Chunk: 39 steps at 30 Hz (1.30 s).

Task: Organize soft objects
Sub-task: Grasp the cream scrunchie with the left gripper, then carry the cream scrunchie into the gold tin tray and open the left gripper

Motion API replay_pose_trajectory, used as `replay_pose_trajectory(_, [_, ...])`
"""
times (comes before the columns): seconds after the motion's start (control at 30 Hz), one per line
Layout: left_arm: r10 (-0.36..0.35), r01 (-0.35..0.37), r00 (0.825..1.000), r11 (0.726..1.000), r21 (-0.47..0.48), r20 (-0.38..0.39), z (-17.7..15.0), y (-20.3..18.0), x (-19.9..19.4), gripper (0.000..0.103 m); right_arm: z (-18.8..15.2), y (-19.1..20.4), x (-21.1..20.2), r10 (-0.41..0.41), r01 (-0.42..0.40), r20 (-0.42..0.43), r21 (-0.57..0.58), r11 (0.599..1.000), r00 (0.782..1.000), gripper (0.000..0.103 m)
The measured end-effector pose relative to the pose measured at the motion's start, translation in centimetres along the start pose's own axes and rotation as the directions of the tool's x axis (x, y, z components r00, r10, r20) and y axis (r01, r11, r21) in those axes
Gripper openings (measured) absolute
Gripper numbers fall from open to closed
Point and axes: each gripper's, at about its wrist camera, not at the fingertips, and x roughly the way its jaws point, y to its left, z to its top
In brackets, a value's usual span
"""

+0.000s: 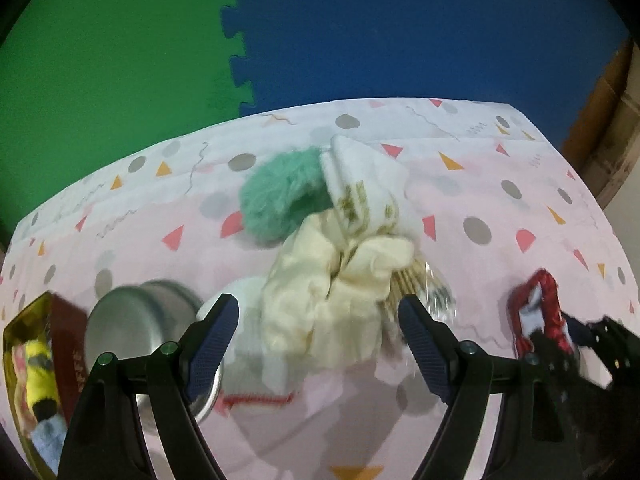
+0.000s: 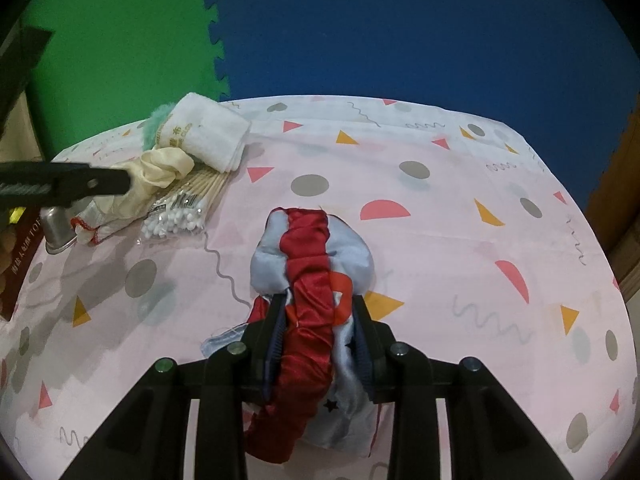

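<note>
A red and pale-blue satin cloth (image 2: 310, 280) lies crumpled lengthwise. A cream glove (image 1: 320, 300), a green fluffy ball (image 1: 276, 196) and a folded white towel (image 1: 360, 184) lie heaped together.

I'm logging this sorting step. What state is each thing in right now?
Left gripper: open, over the pile, holding nothing.
Right gripper: shut on the red and blue cloth.
Cream gloves: crumpled, loose on the table.
White towel: folded.
Cotton swabs: bagged, lying flat.
Metal cup: on its side.
</note>
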Motion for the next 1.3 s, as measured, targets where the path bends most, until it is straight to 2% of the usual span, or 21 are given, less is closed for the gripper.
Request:
replay_pose_trajectory(0.07, [0.014, -0.014, 1.0, 1.0, -0.001, -0.019, 0.5, -0.3, 0.9, 0.079, 0.0, 0.0, 0.0, 0.001, -0.001, 0.001, 0.0, 1.0, 1.0, 0.033])
replay_pose_trajectory(0.13, [0.019, -0.019, 0.999, 1.0, -0.002, -0.042, 0.8, -0.5, 1.8, 0.074, 0.0, 0.0, 0.0, 0.002, -0.002, 0.0, 0.0, 1.0, 1.0, 0.033])
replay_pose_trajectory(0.17, [0.012, -0.013, 0.998, 1.0, -0.009, -0.058, 0.9, -0.5, 2.2, 0.062, 0.0, 0.0, 0.0, 0.002, -0.002, 0.0, 0.0, 1.0, 1.0, 0.033])
replay_pose_trajectory(0.2, [-0.003, 0.002, 0.997, 1.0, -0.023, -0.075, 0.9, -0.4, 2.5, 0.044, 0.0, 0.0, 0.0, 0.004, -0.004, 0.0, 0.001, 1.0, 1.0, 0.033])
replay_pose_trajectory(0.27, [-0.038, 0.031, 0.995, 0.997, -0.077, -0.09, 0.9, 0.2, 2.7, 0.029, 0.0, -0.2, 0.0, 0.01, -0.01, -0.001, 0.005, 1.0, 1.0, 0.033])
replay_pose_trajectory(0.3, [-0.042, 0.035, 0.995, 0.996, -0.087, -0.085, 0.9, 0.3, 2.6, 0.015, 0.0, -0.2, 0.0, 0.012, -0.012, -0.001, 0.007, 1.0, 1.0, 0.033])
replay_pose_trajectory(0.33, [-0.06, 0.053, 0.995, 0.995, -0.089, -0.082, 0.9, 0.3, 2.4, 0.012, 0.0, -0.3, 0.1, 0.015, -0.015, -0.001, 0.01, 1.0, 1.0, 0.033])
replay_pose_trajectory(0.63, [-0.09, 0.088, 0.995, 0.993, -0.074, -0.036, -0.5, 0.0, -1.0, 0.01, 0.0, -0.4, 0.1, 0.02, -0.02, -0.002, 0.013, 1.0, 1.0, 0.034])
replay_pose_trajectory(0.83, [-0.08, 0.079, 0.997, 0.995, -0.067, -0.017, -1.2, 0.2, -3.4, 0.01, 0.0, -0.3, 0.1, 0.017, -0.017, -0.002, 0.011, 1.0, 1.0, 0.034])
replay_pose_trajectory(1.07, [-0.082, 0.082, 0.997, 0.993, -0.083, -0.005, -2.1, 1.5, -6.5, 0.01, 0.0, -0.3, 0.1, 0.014, -0.014, 0.0, 0.007, 1.0, 1.0, 0.034])
replay_pose_trajectory(1.3, [-0.047, 0.049, 0.999, 0.995, -0.085, 0.028, -3.0, 3.9, -10.2, 0.01, 0.0, -0.3, 0.2, 0.013, -0.013, 0.001, 0.006, 1.0, 1.0, 0.034])
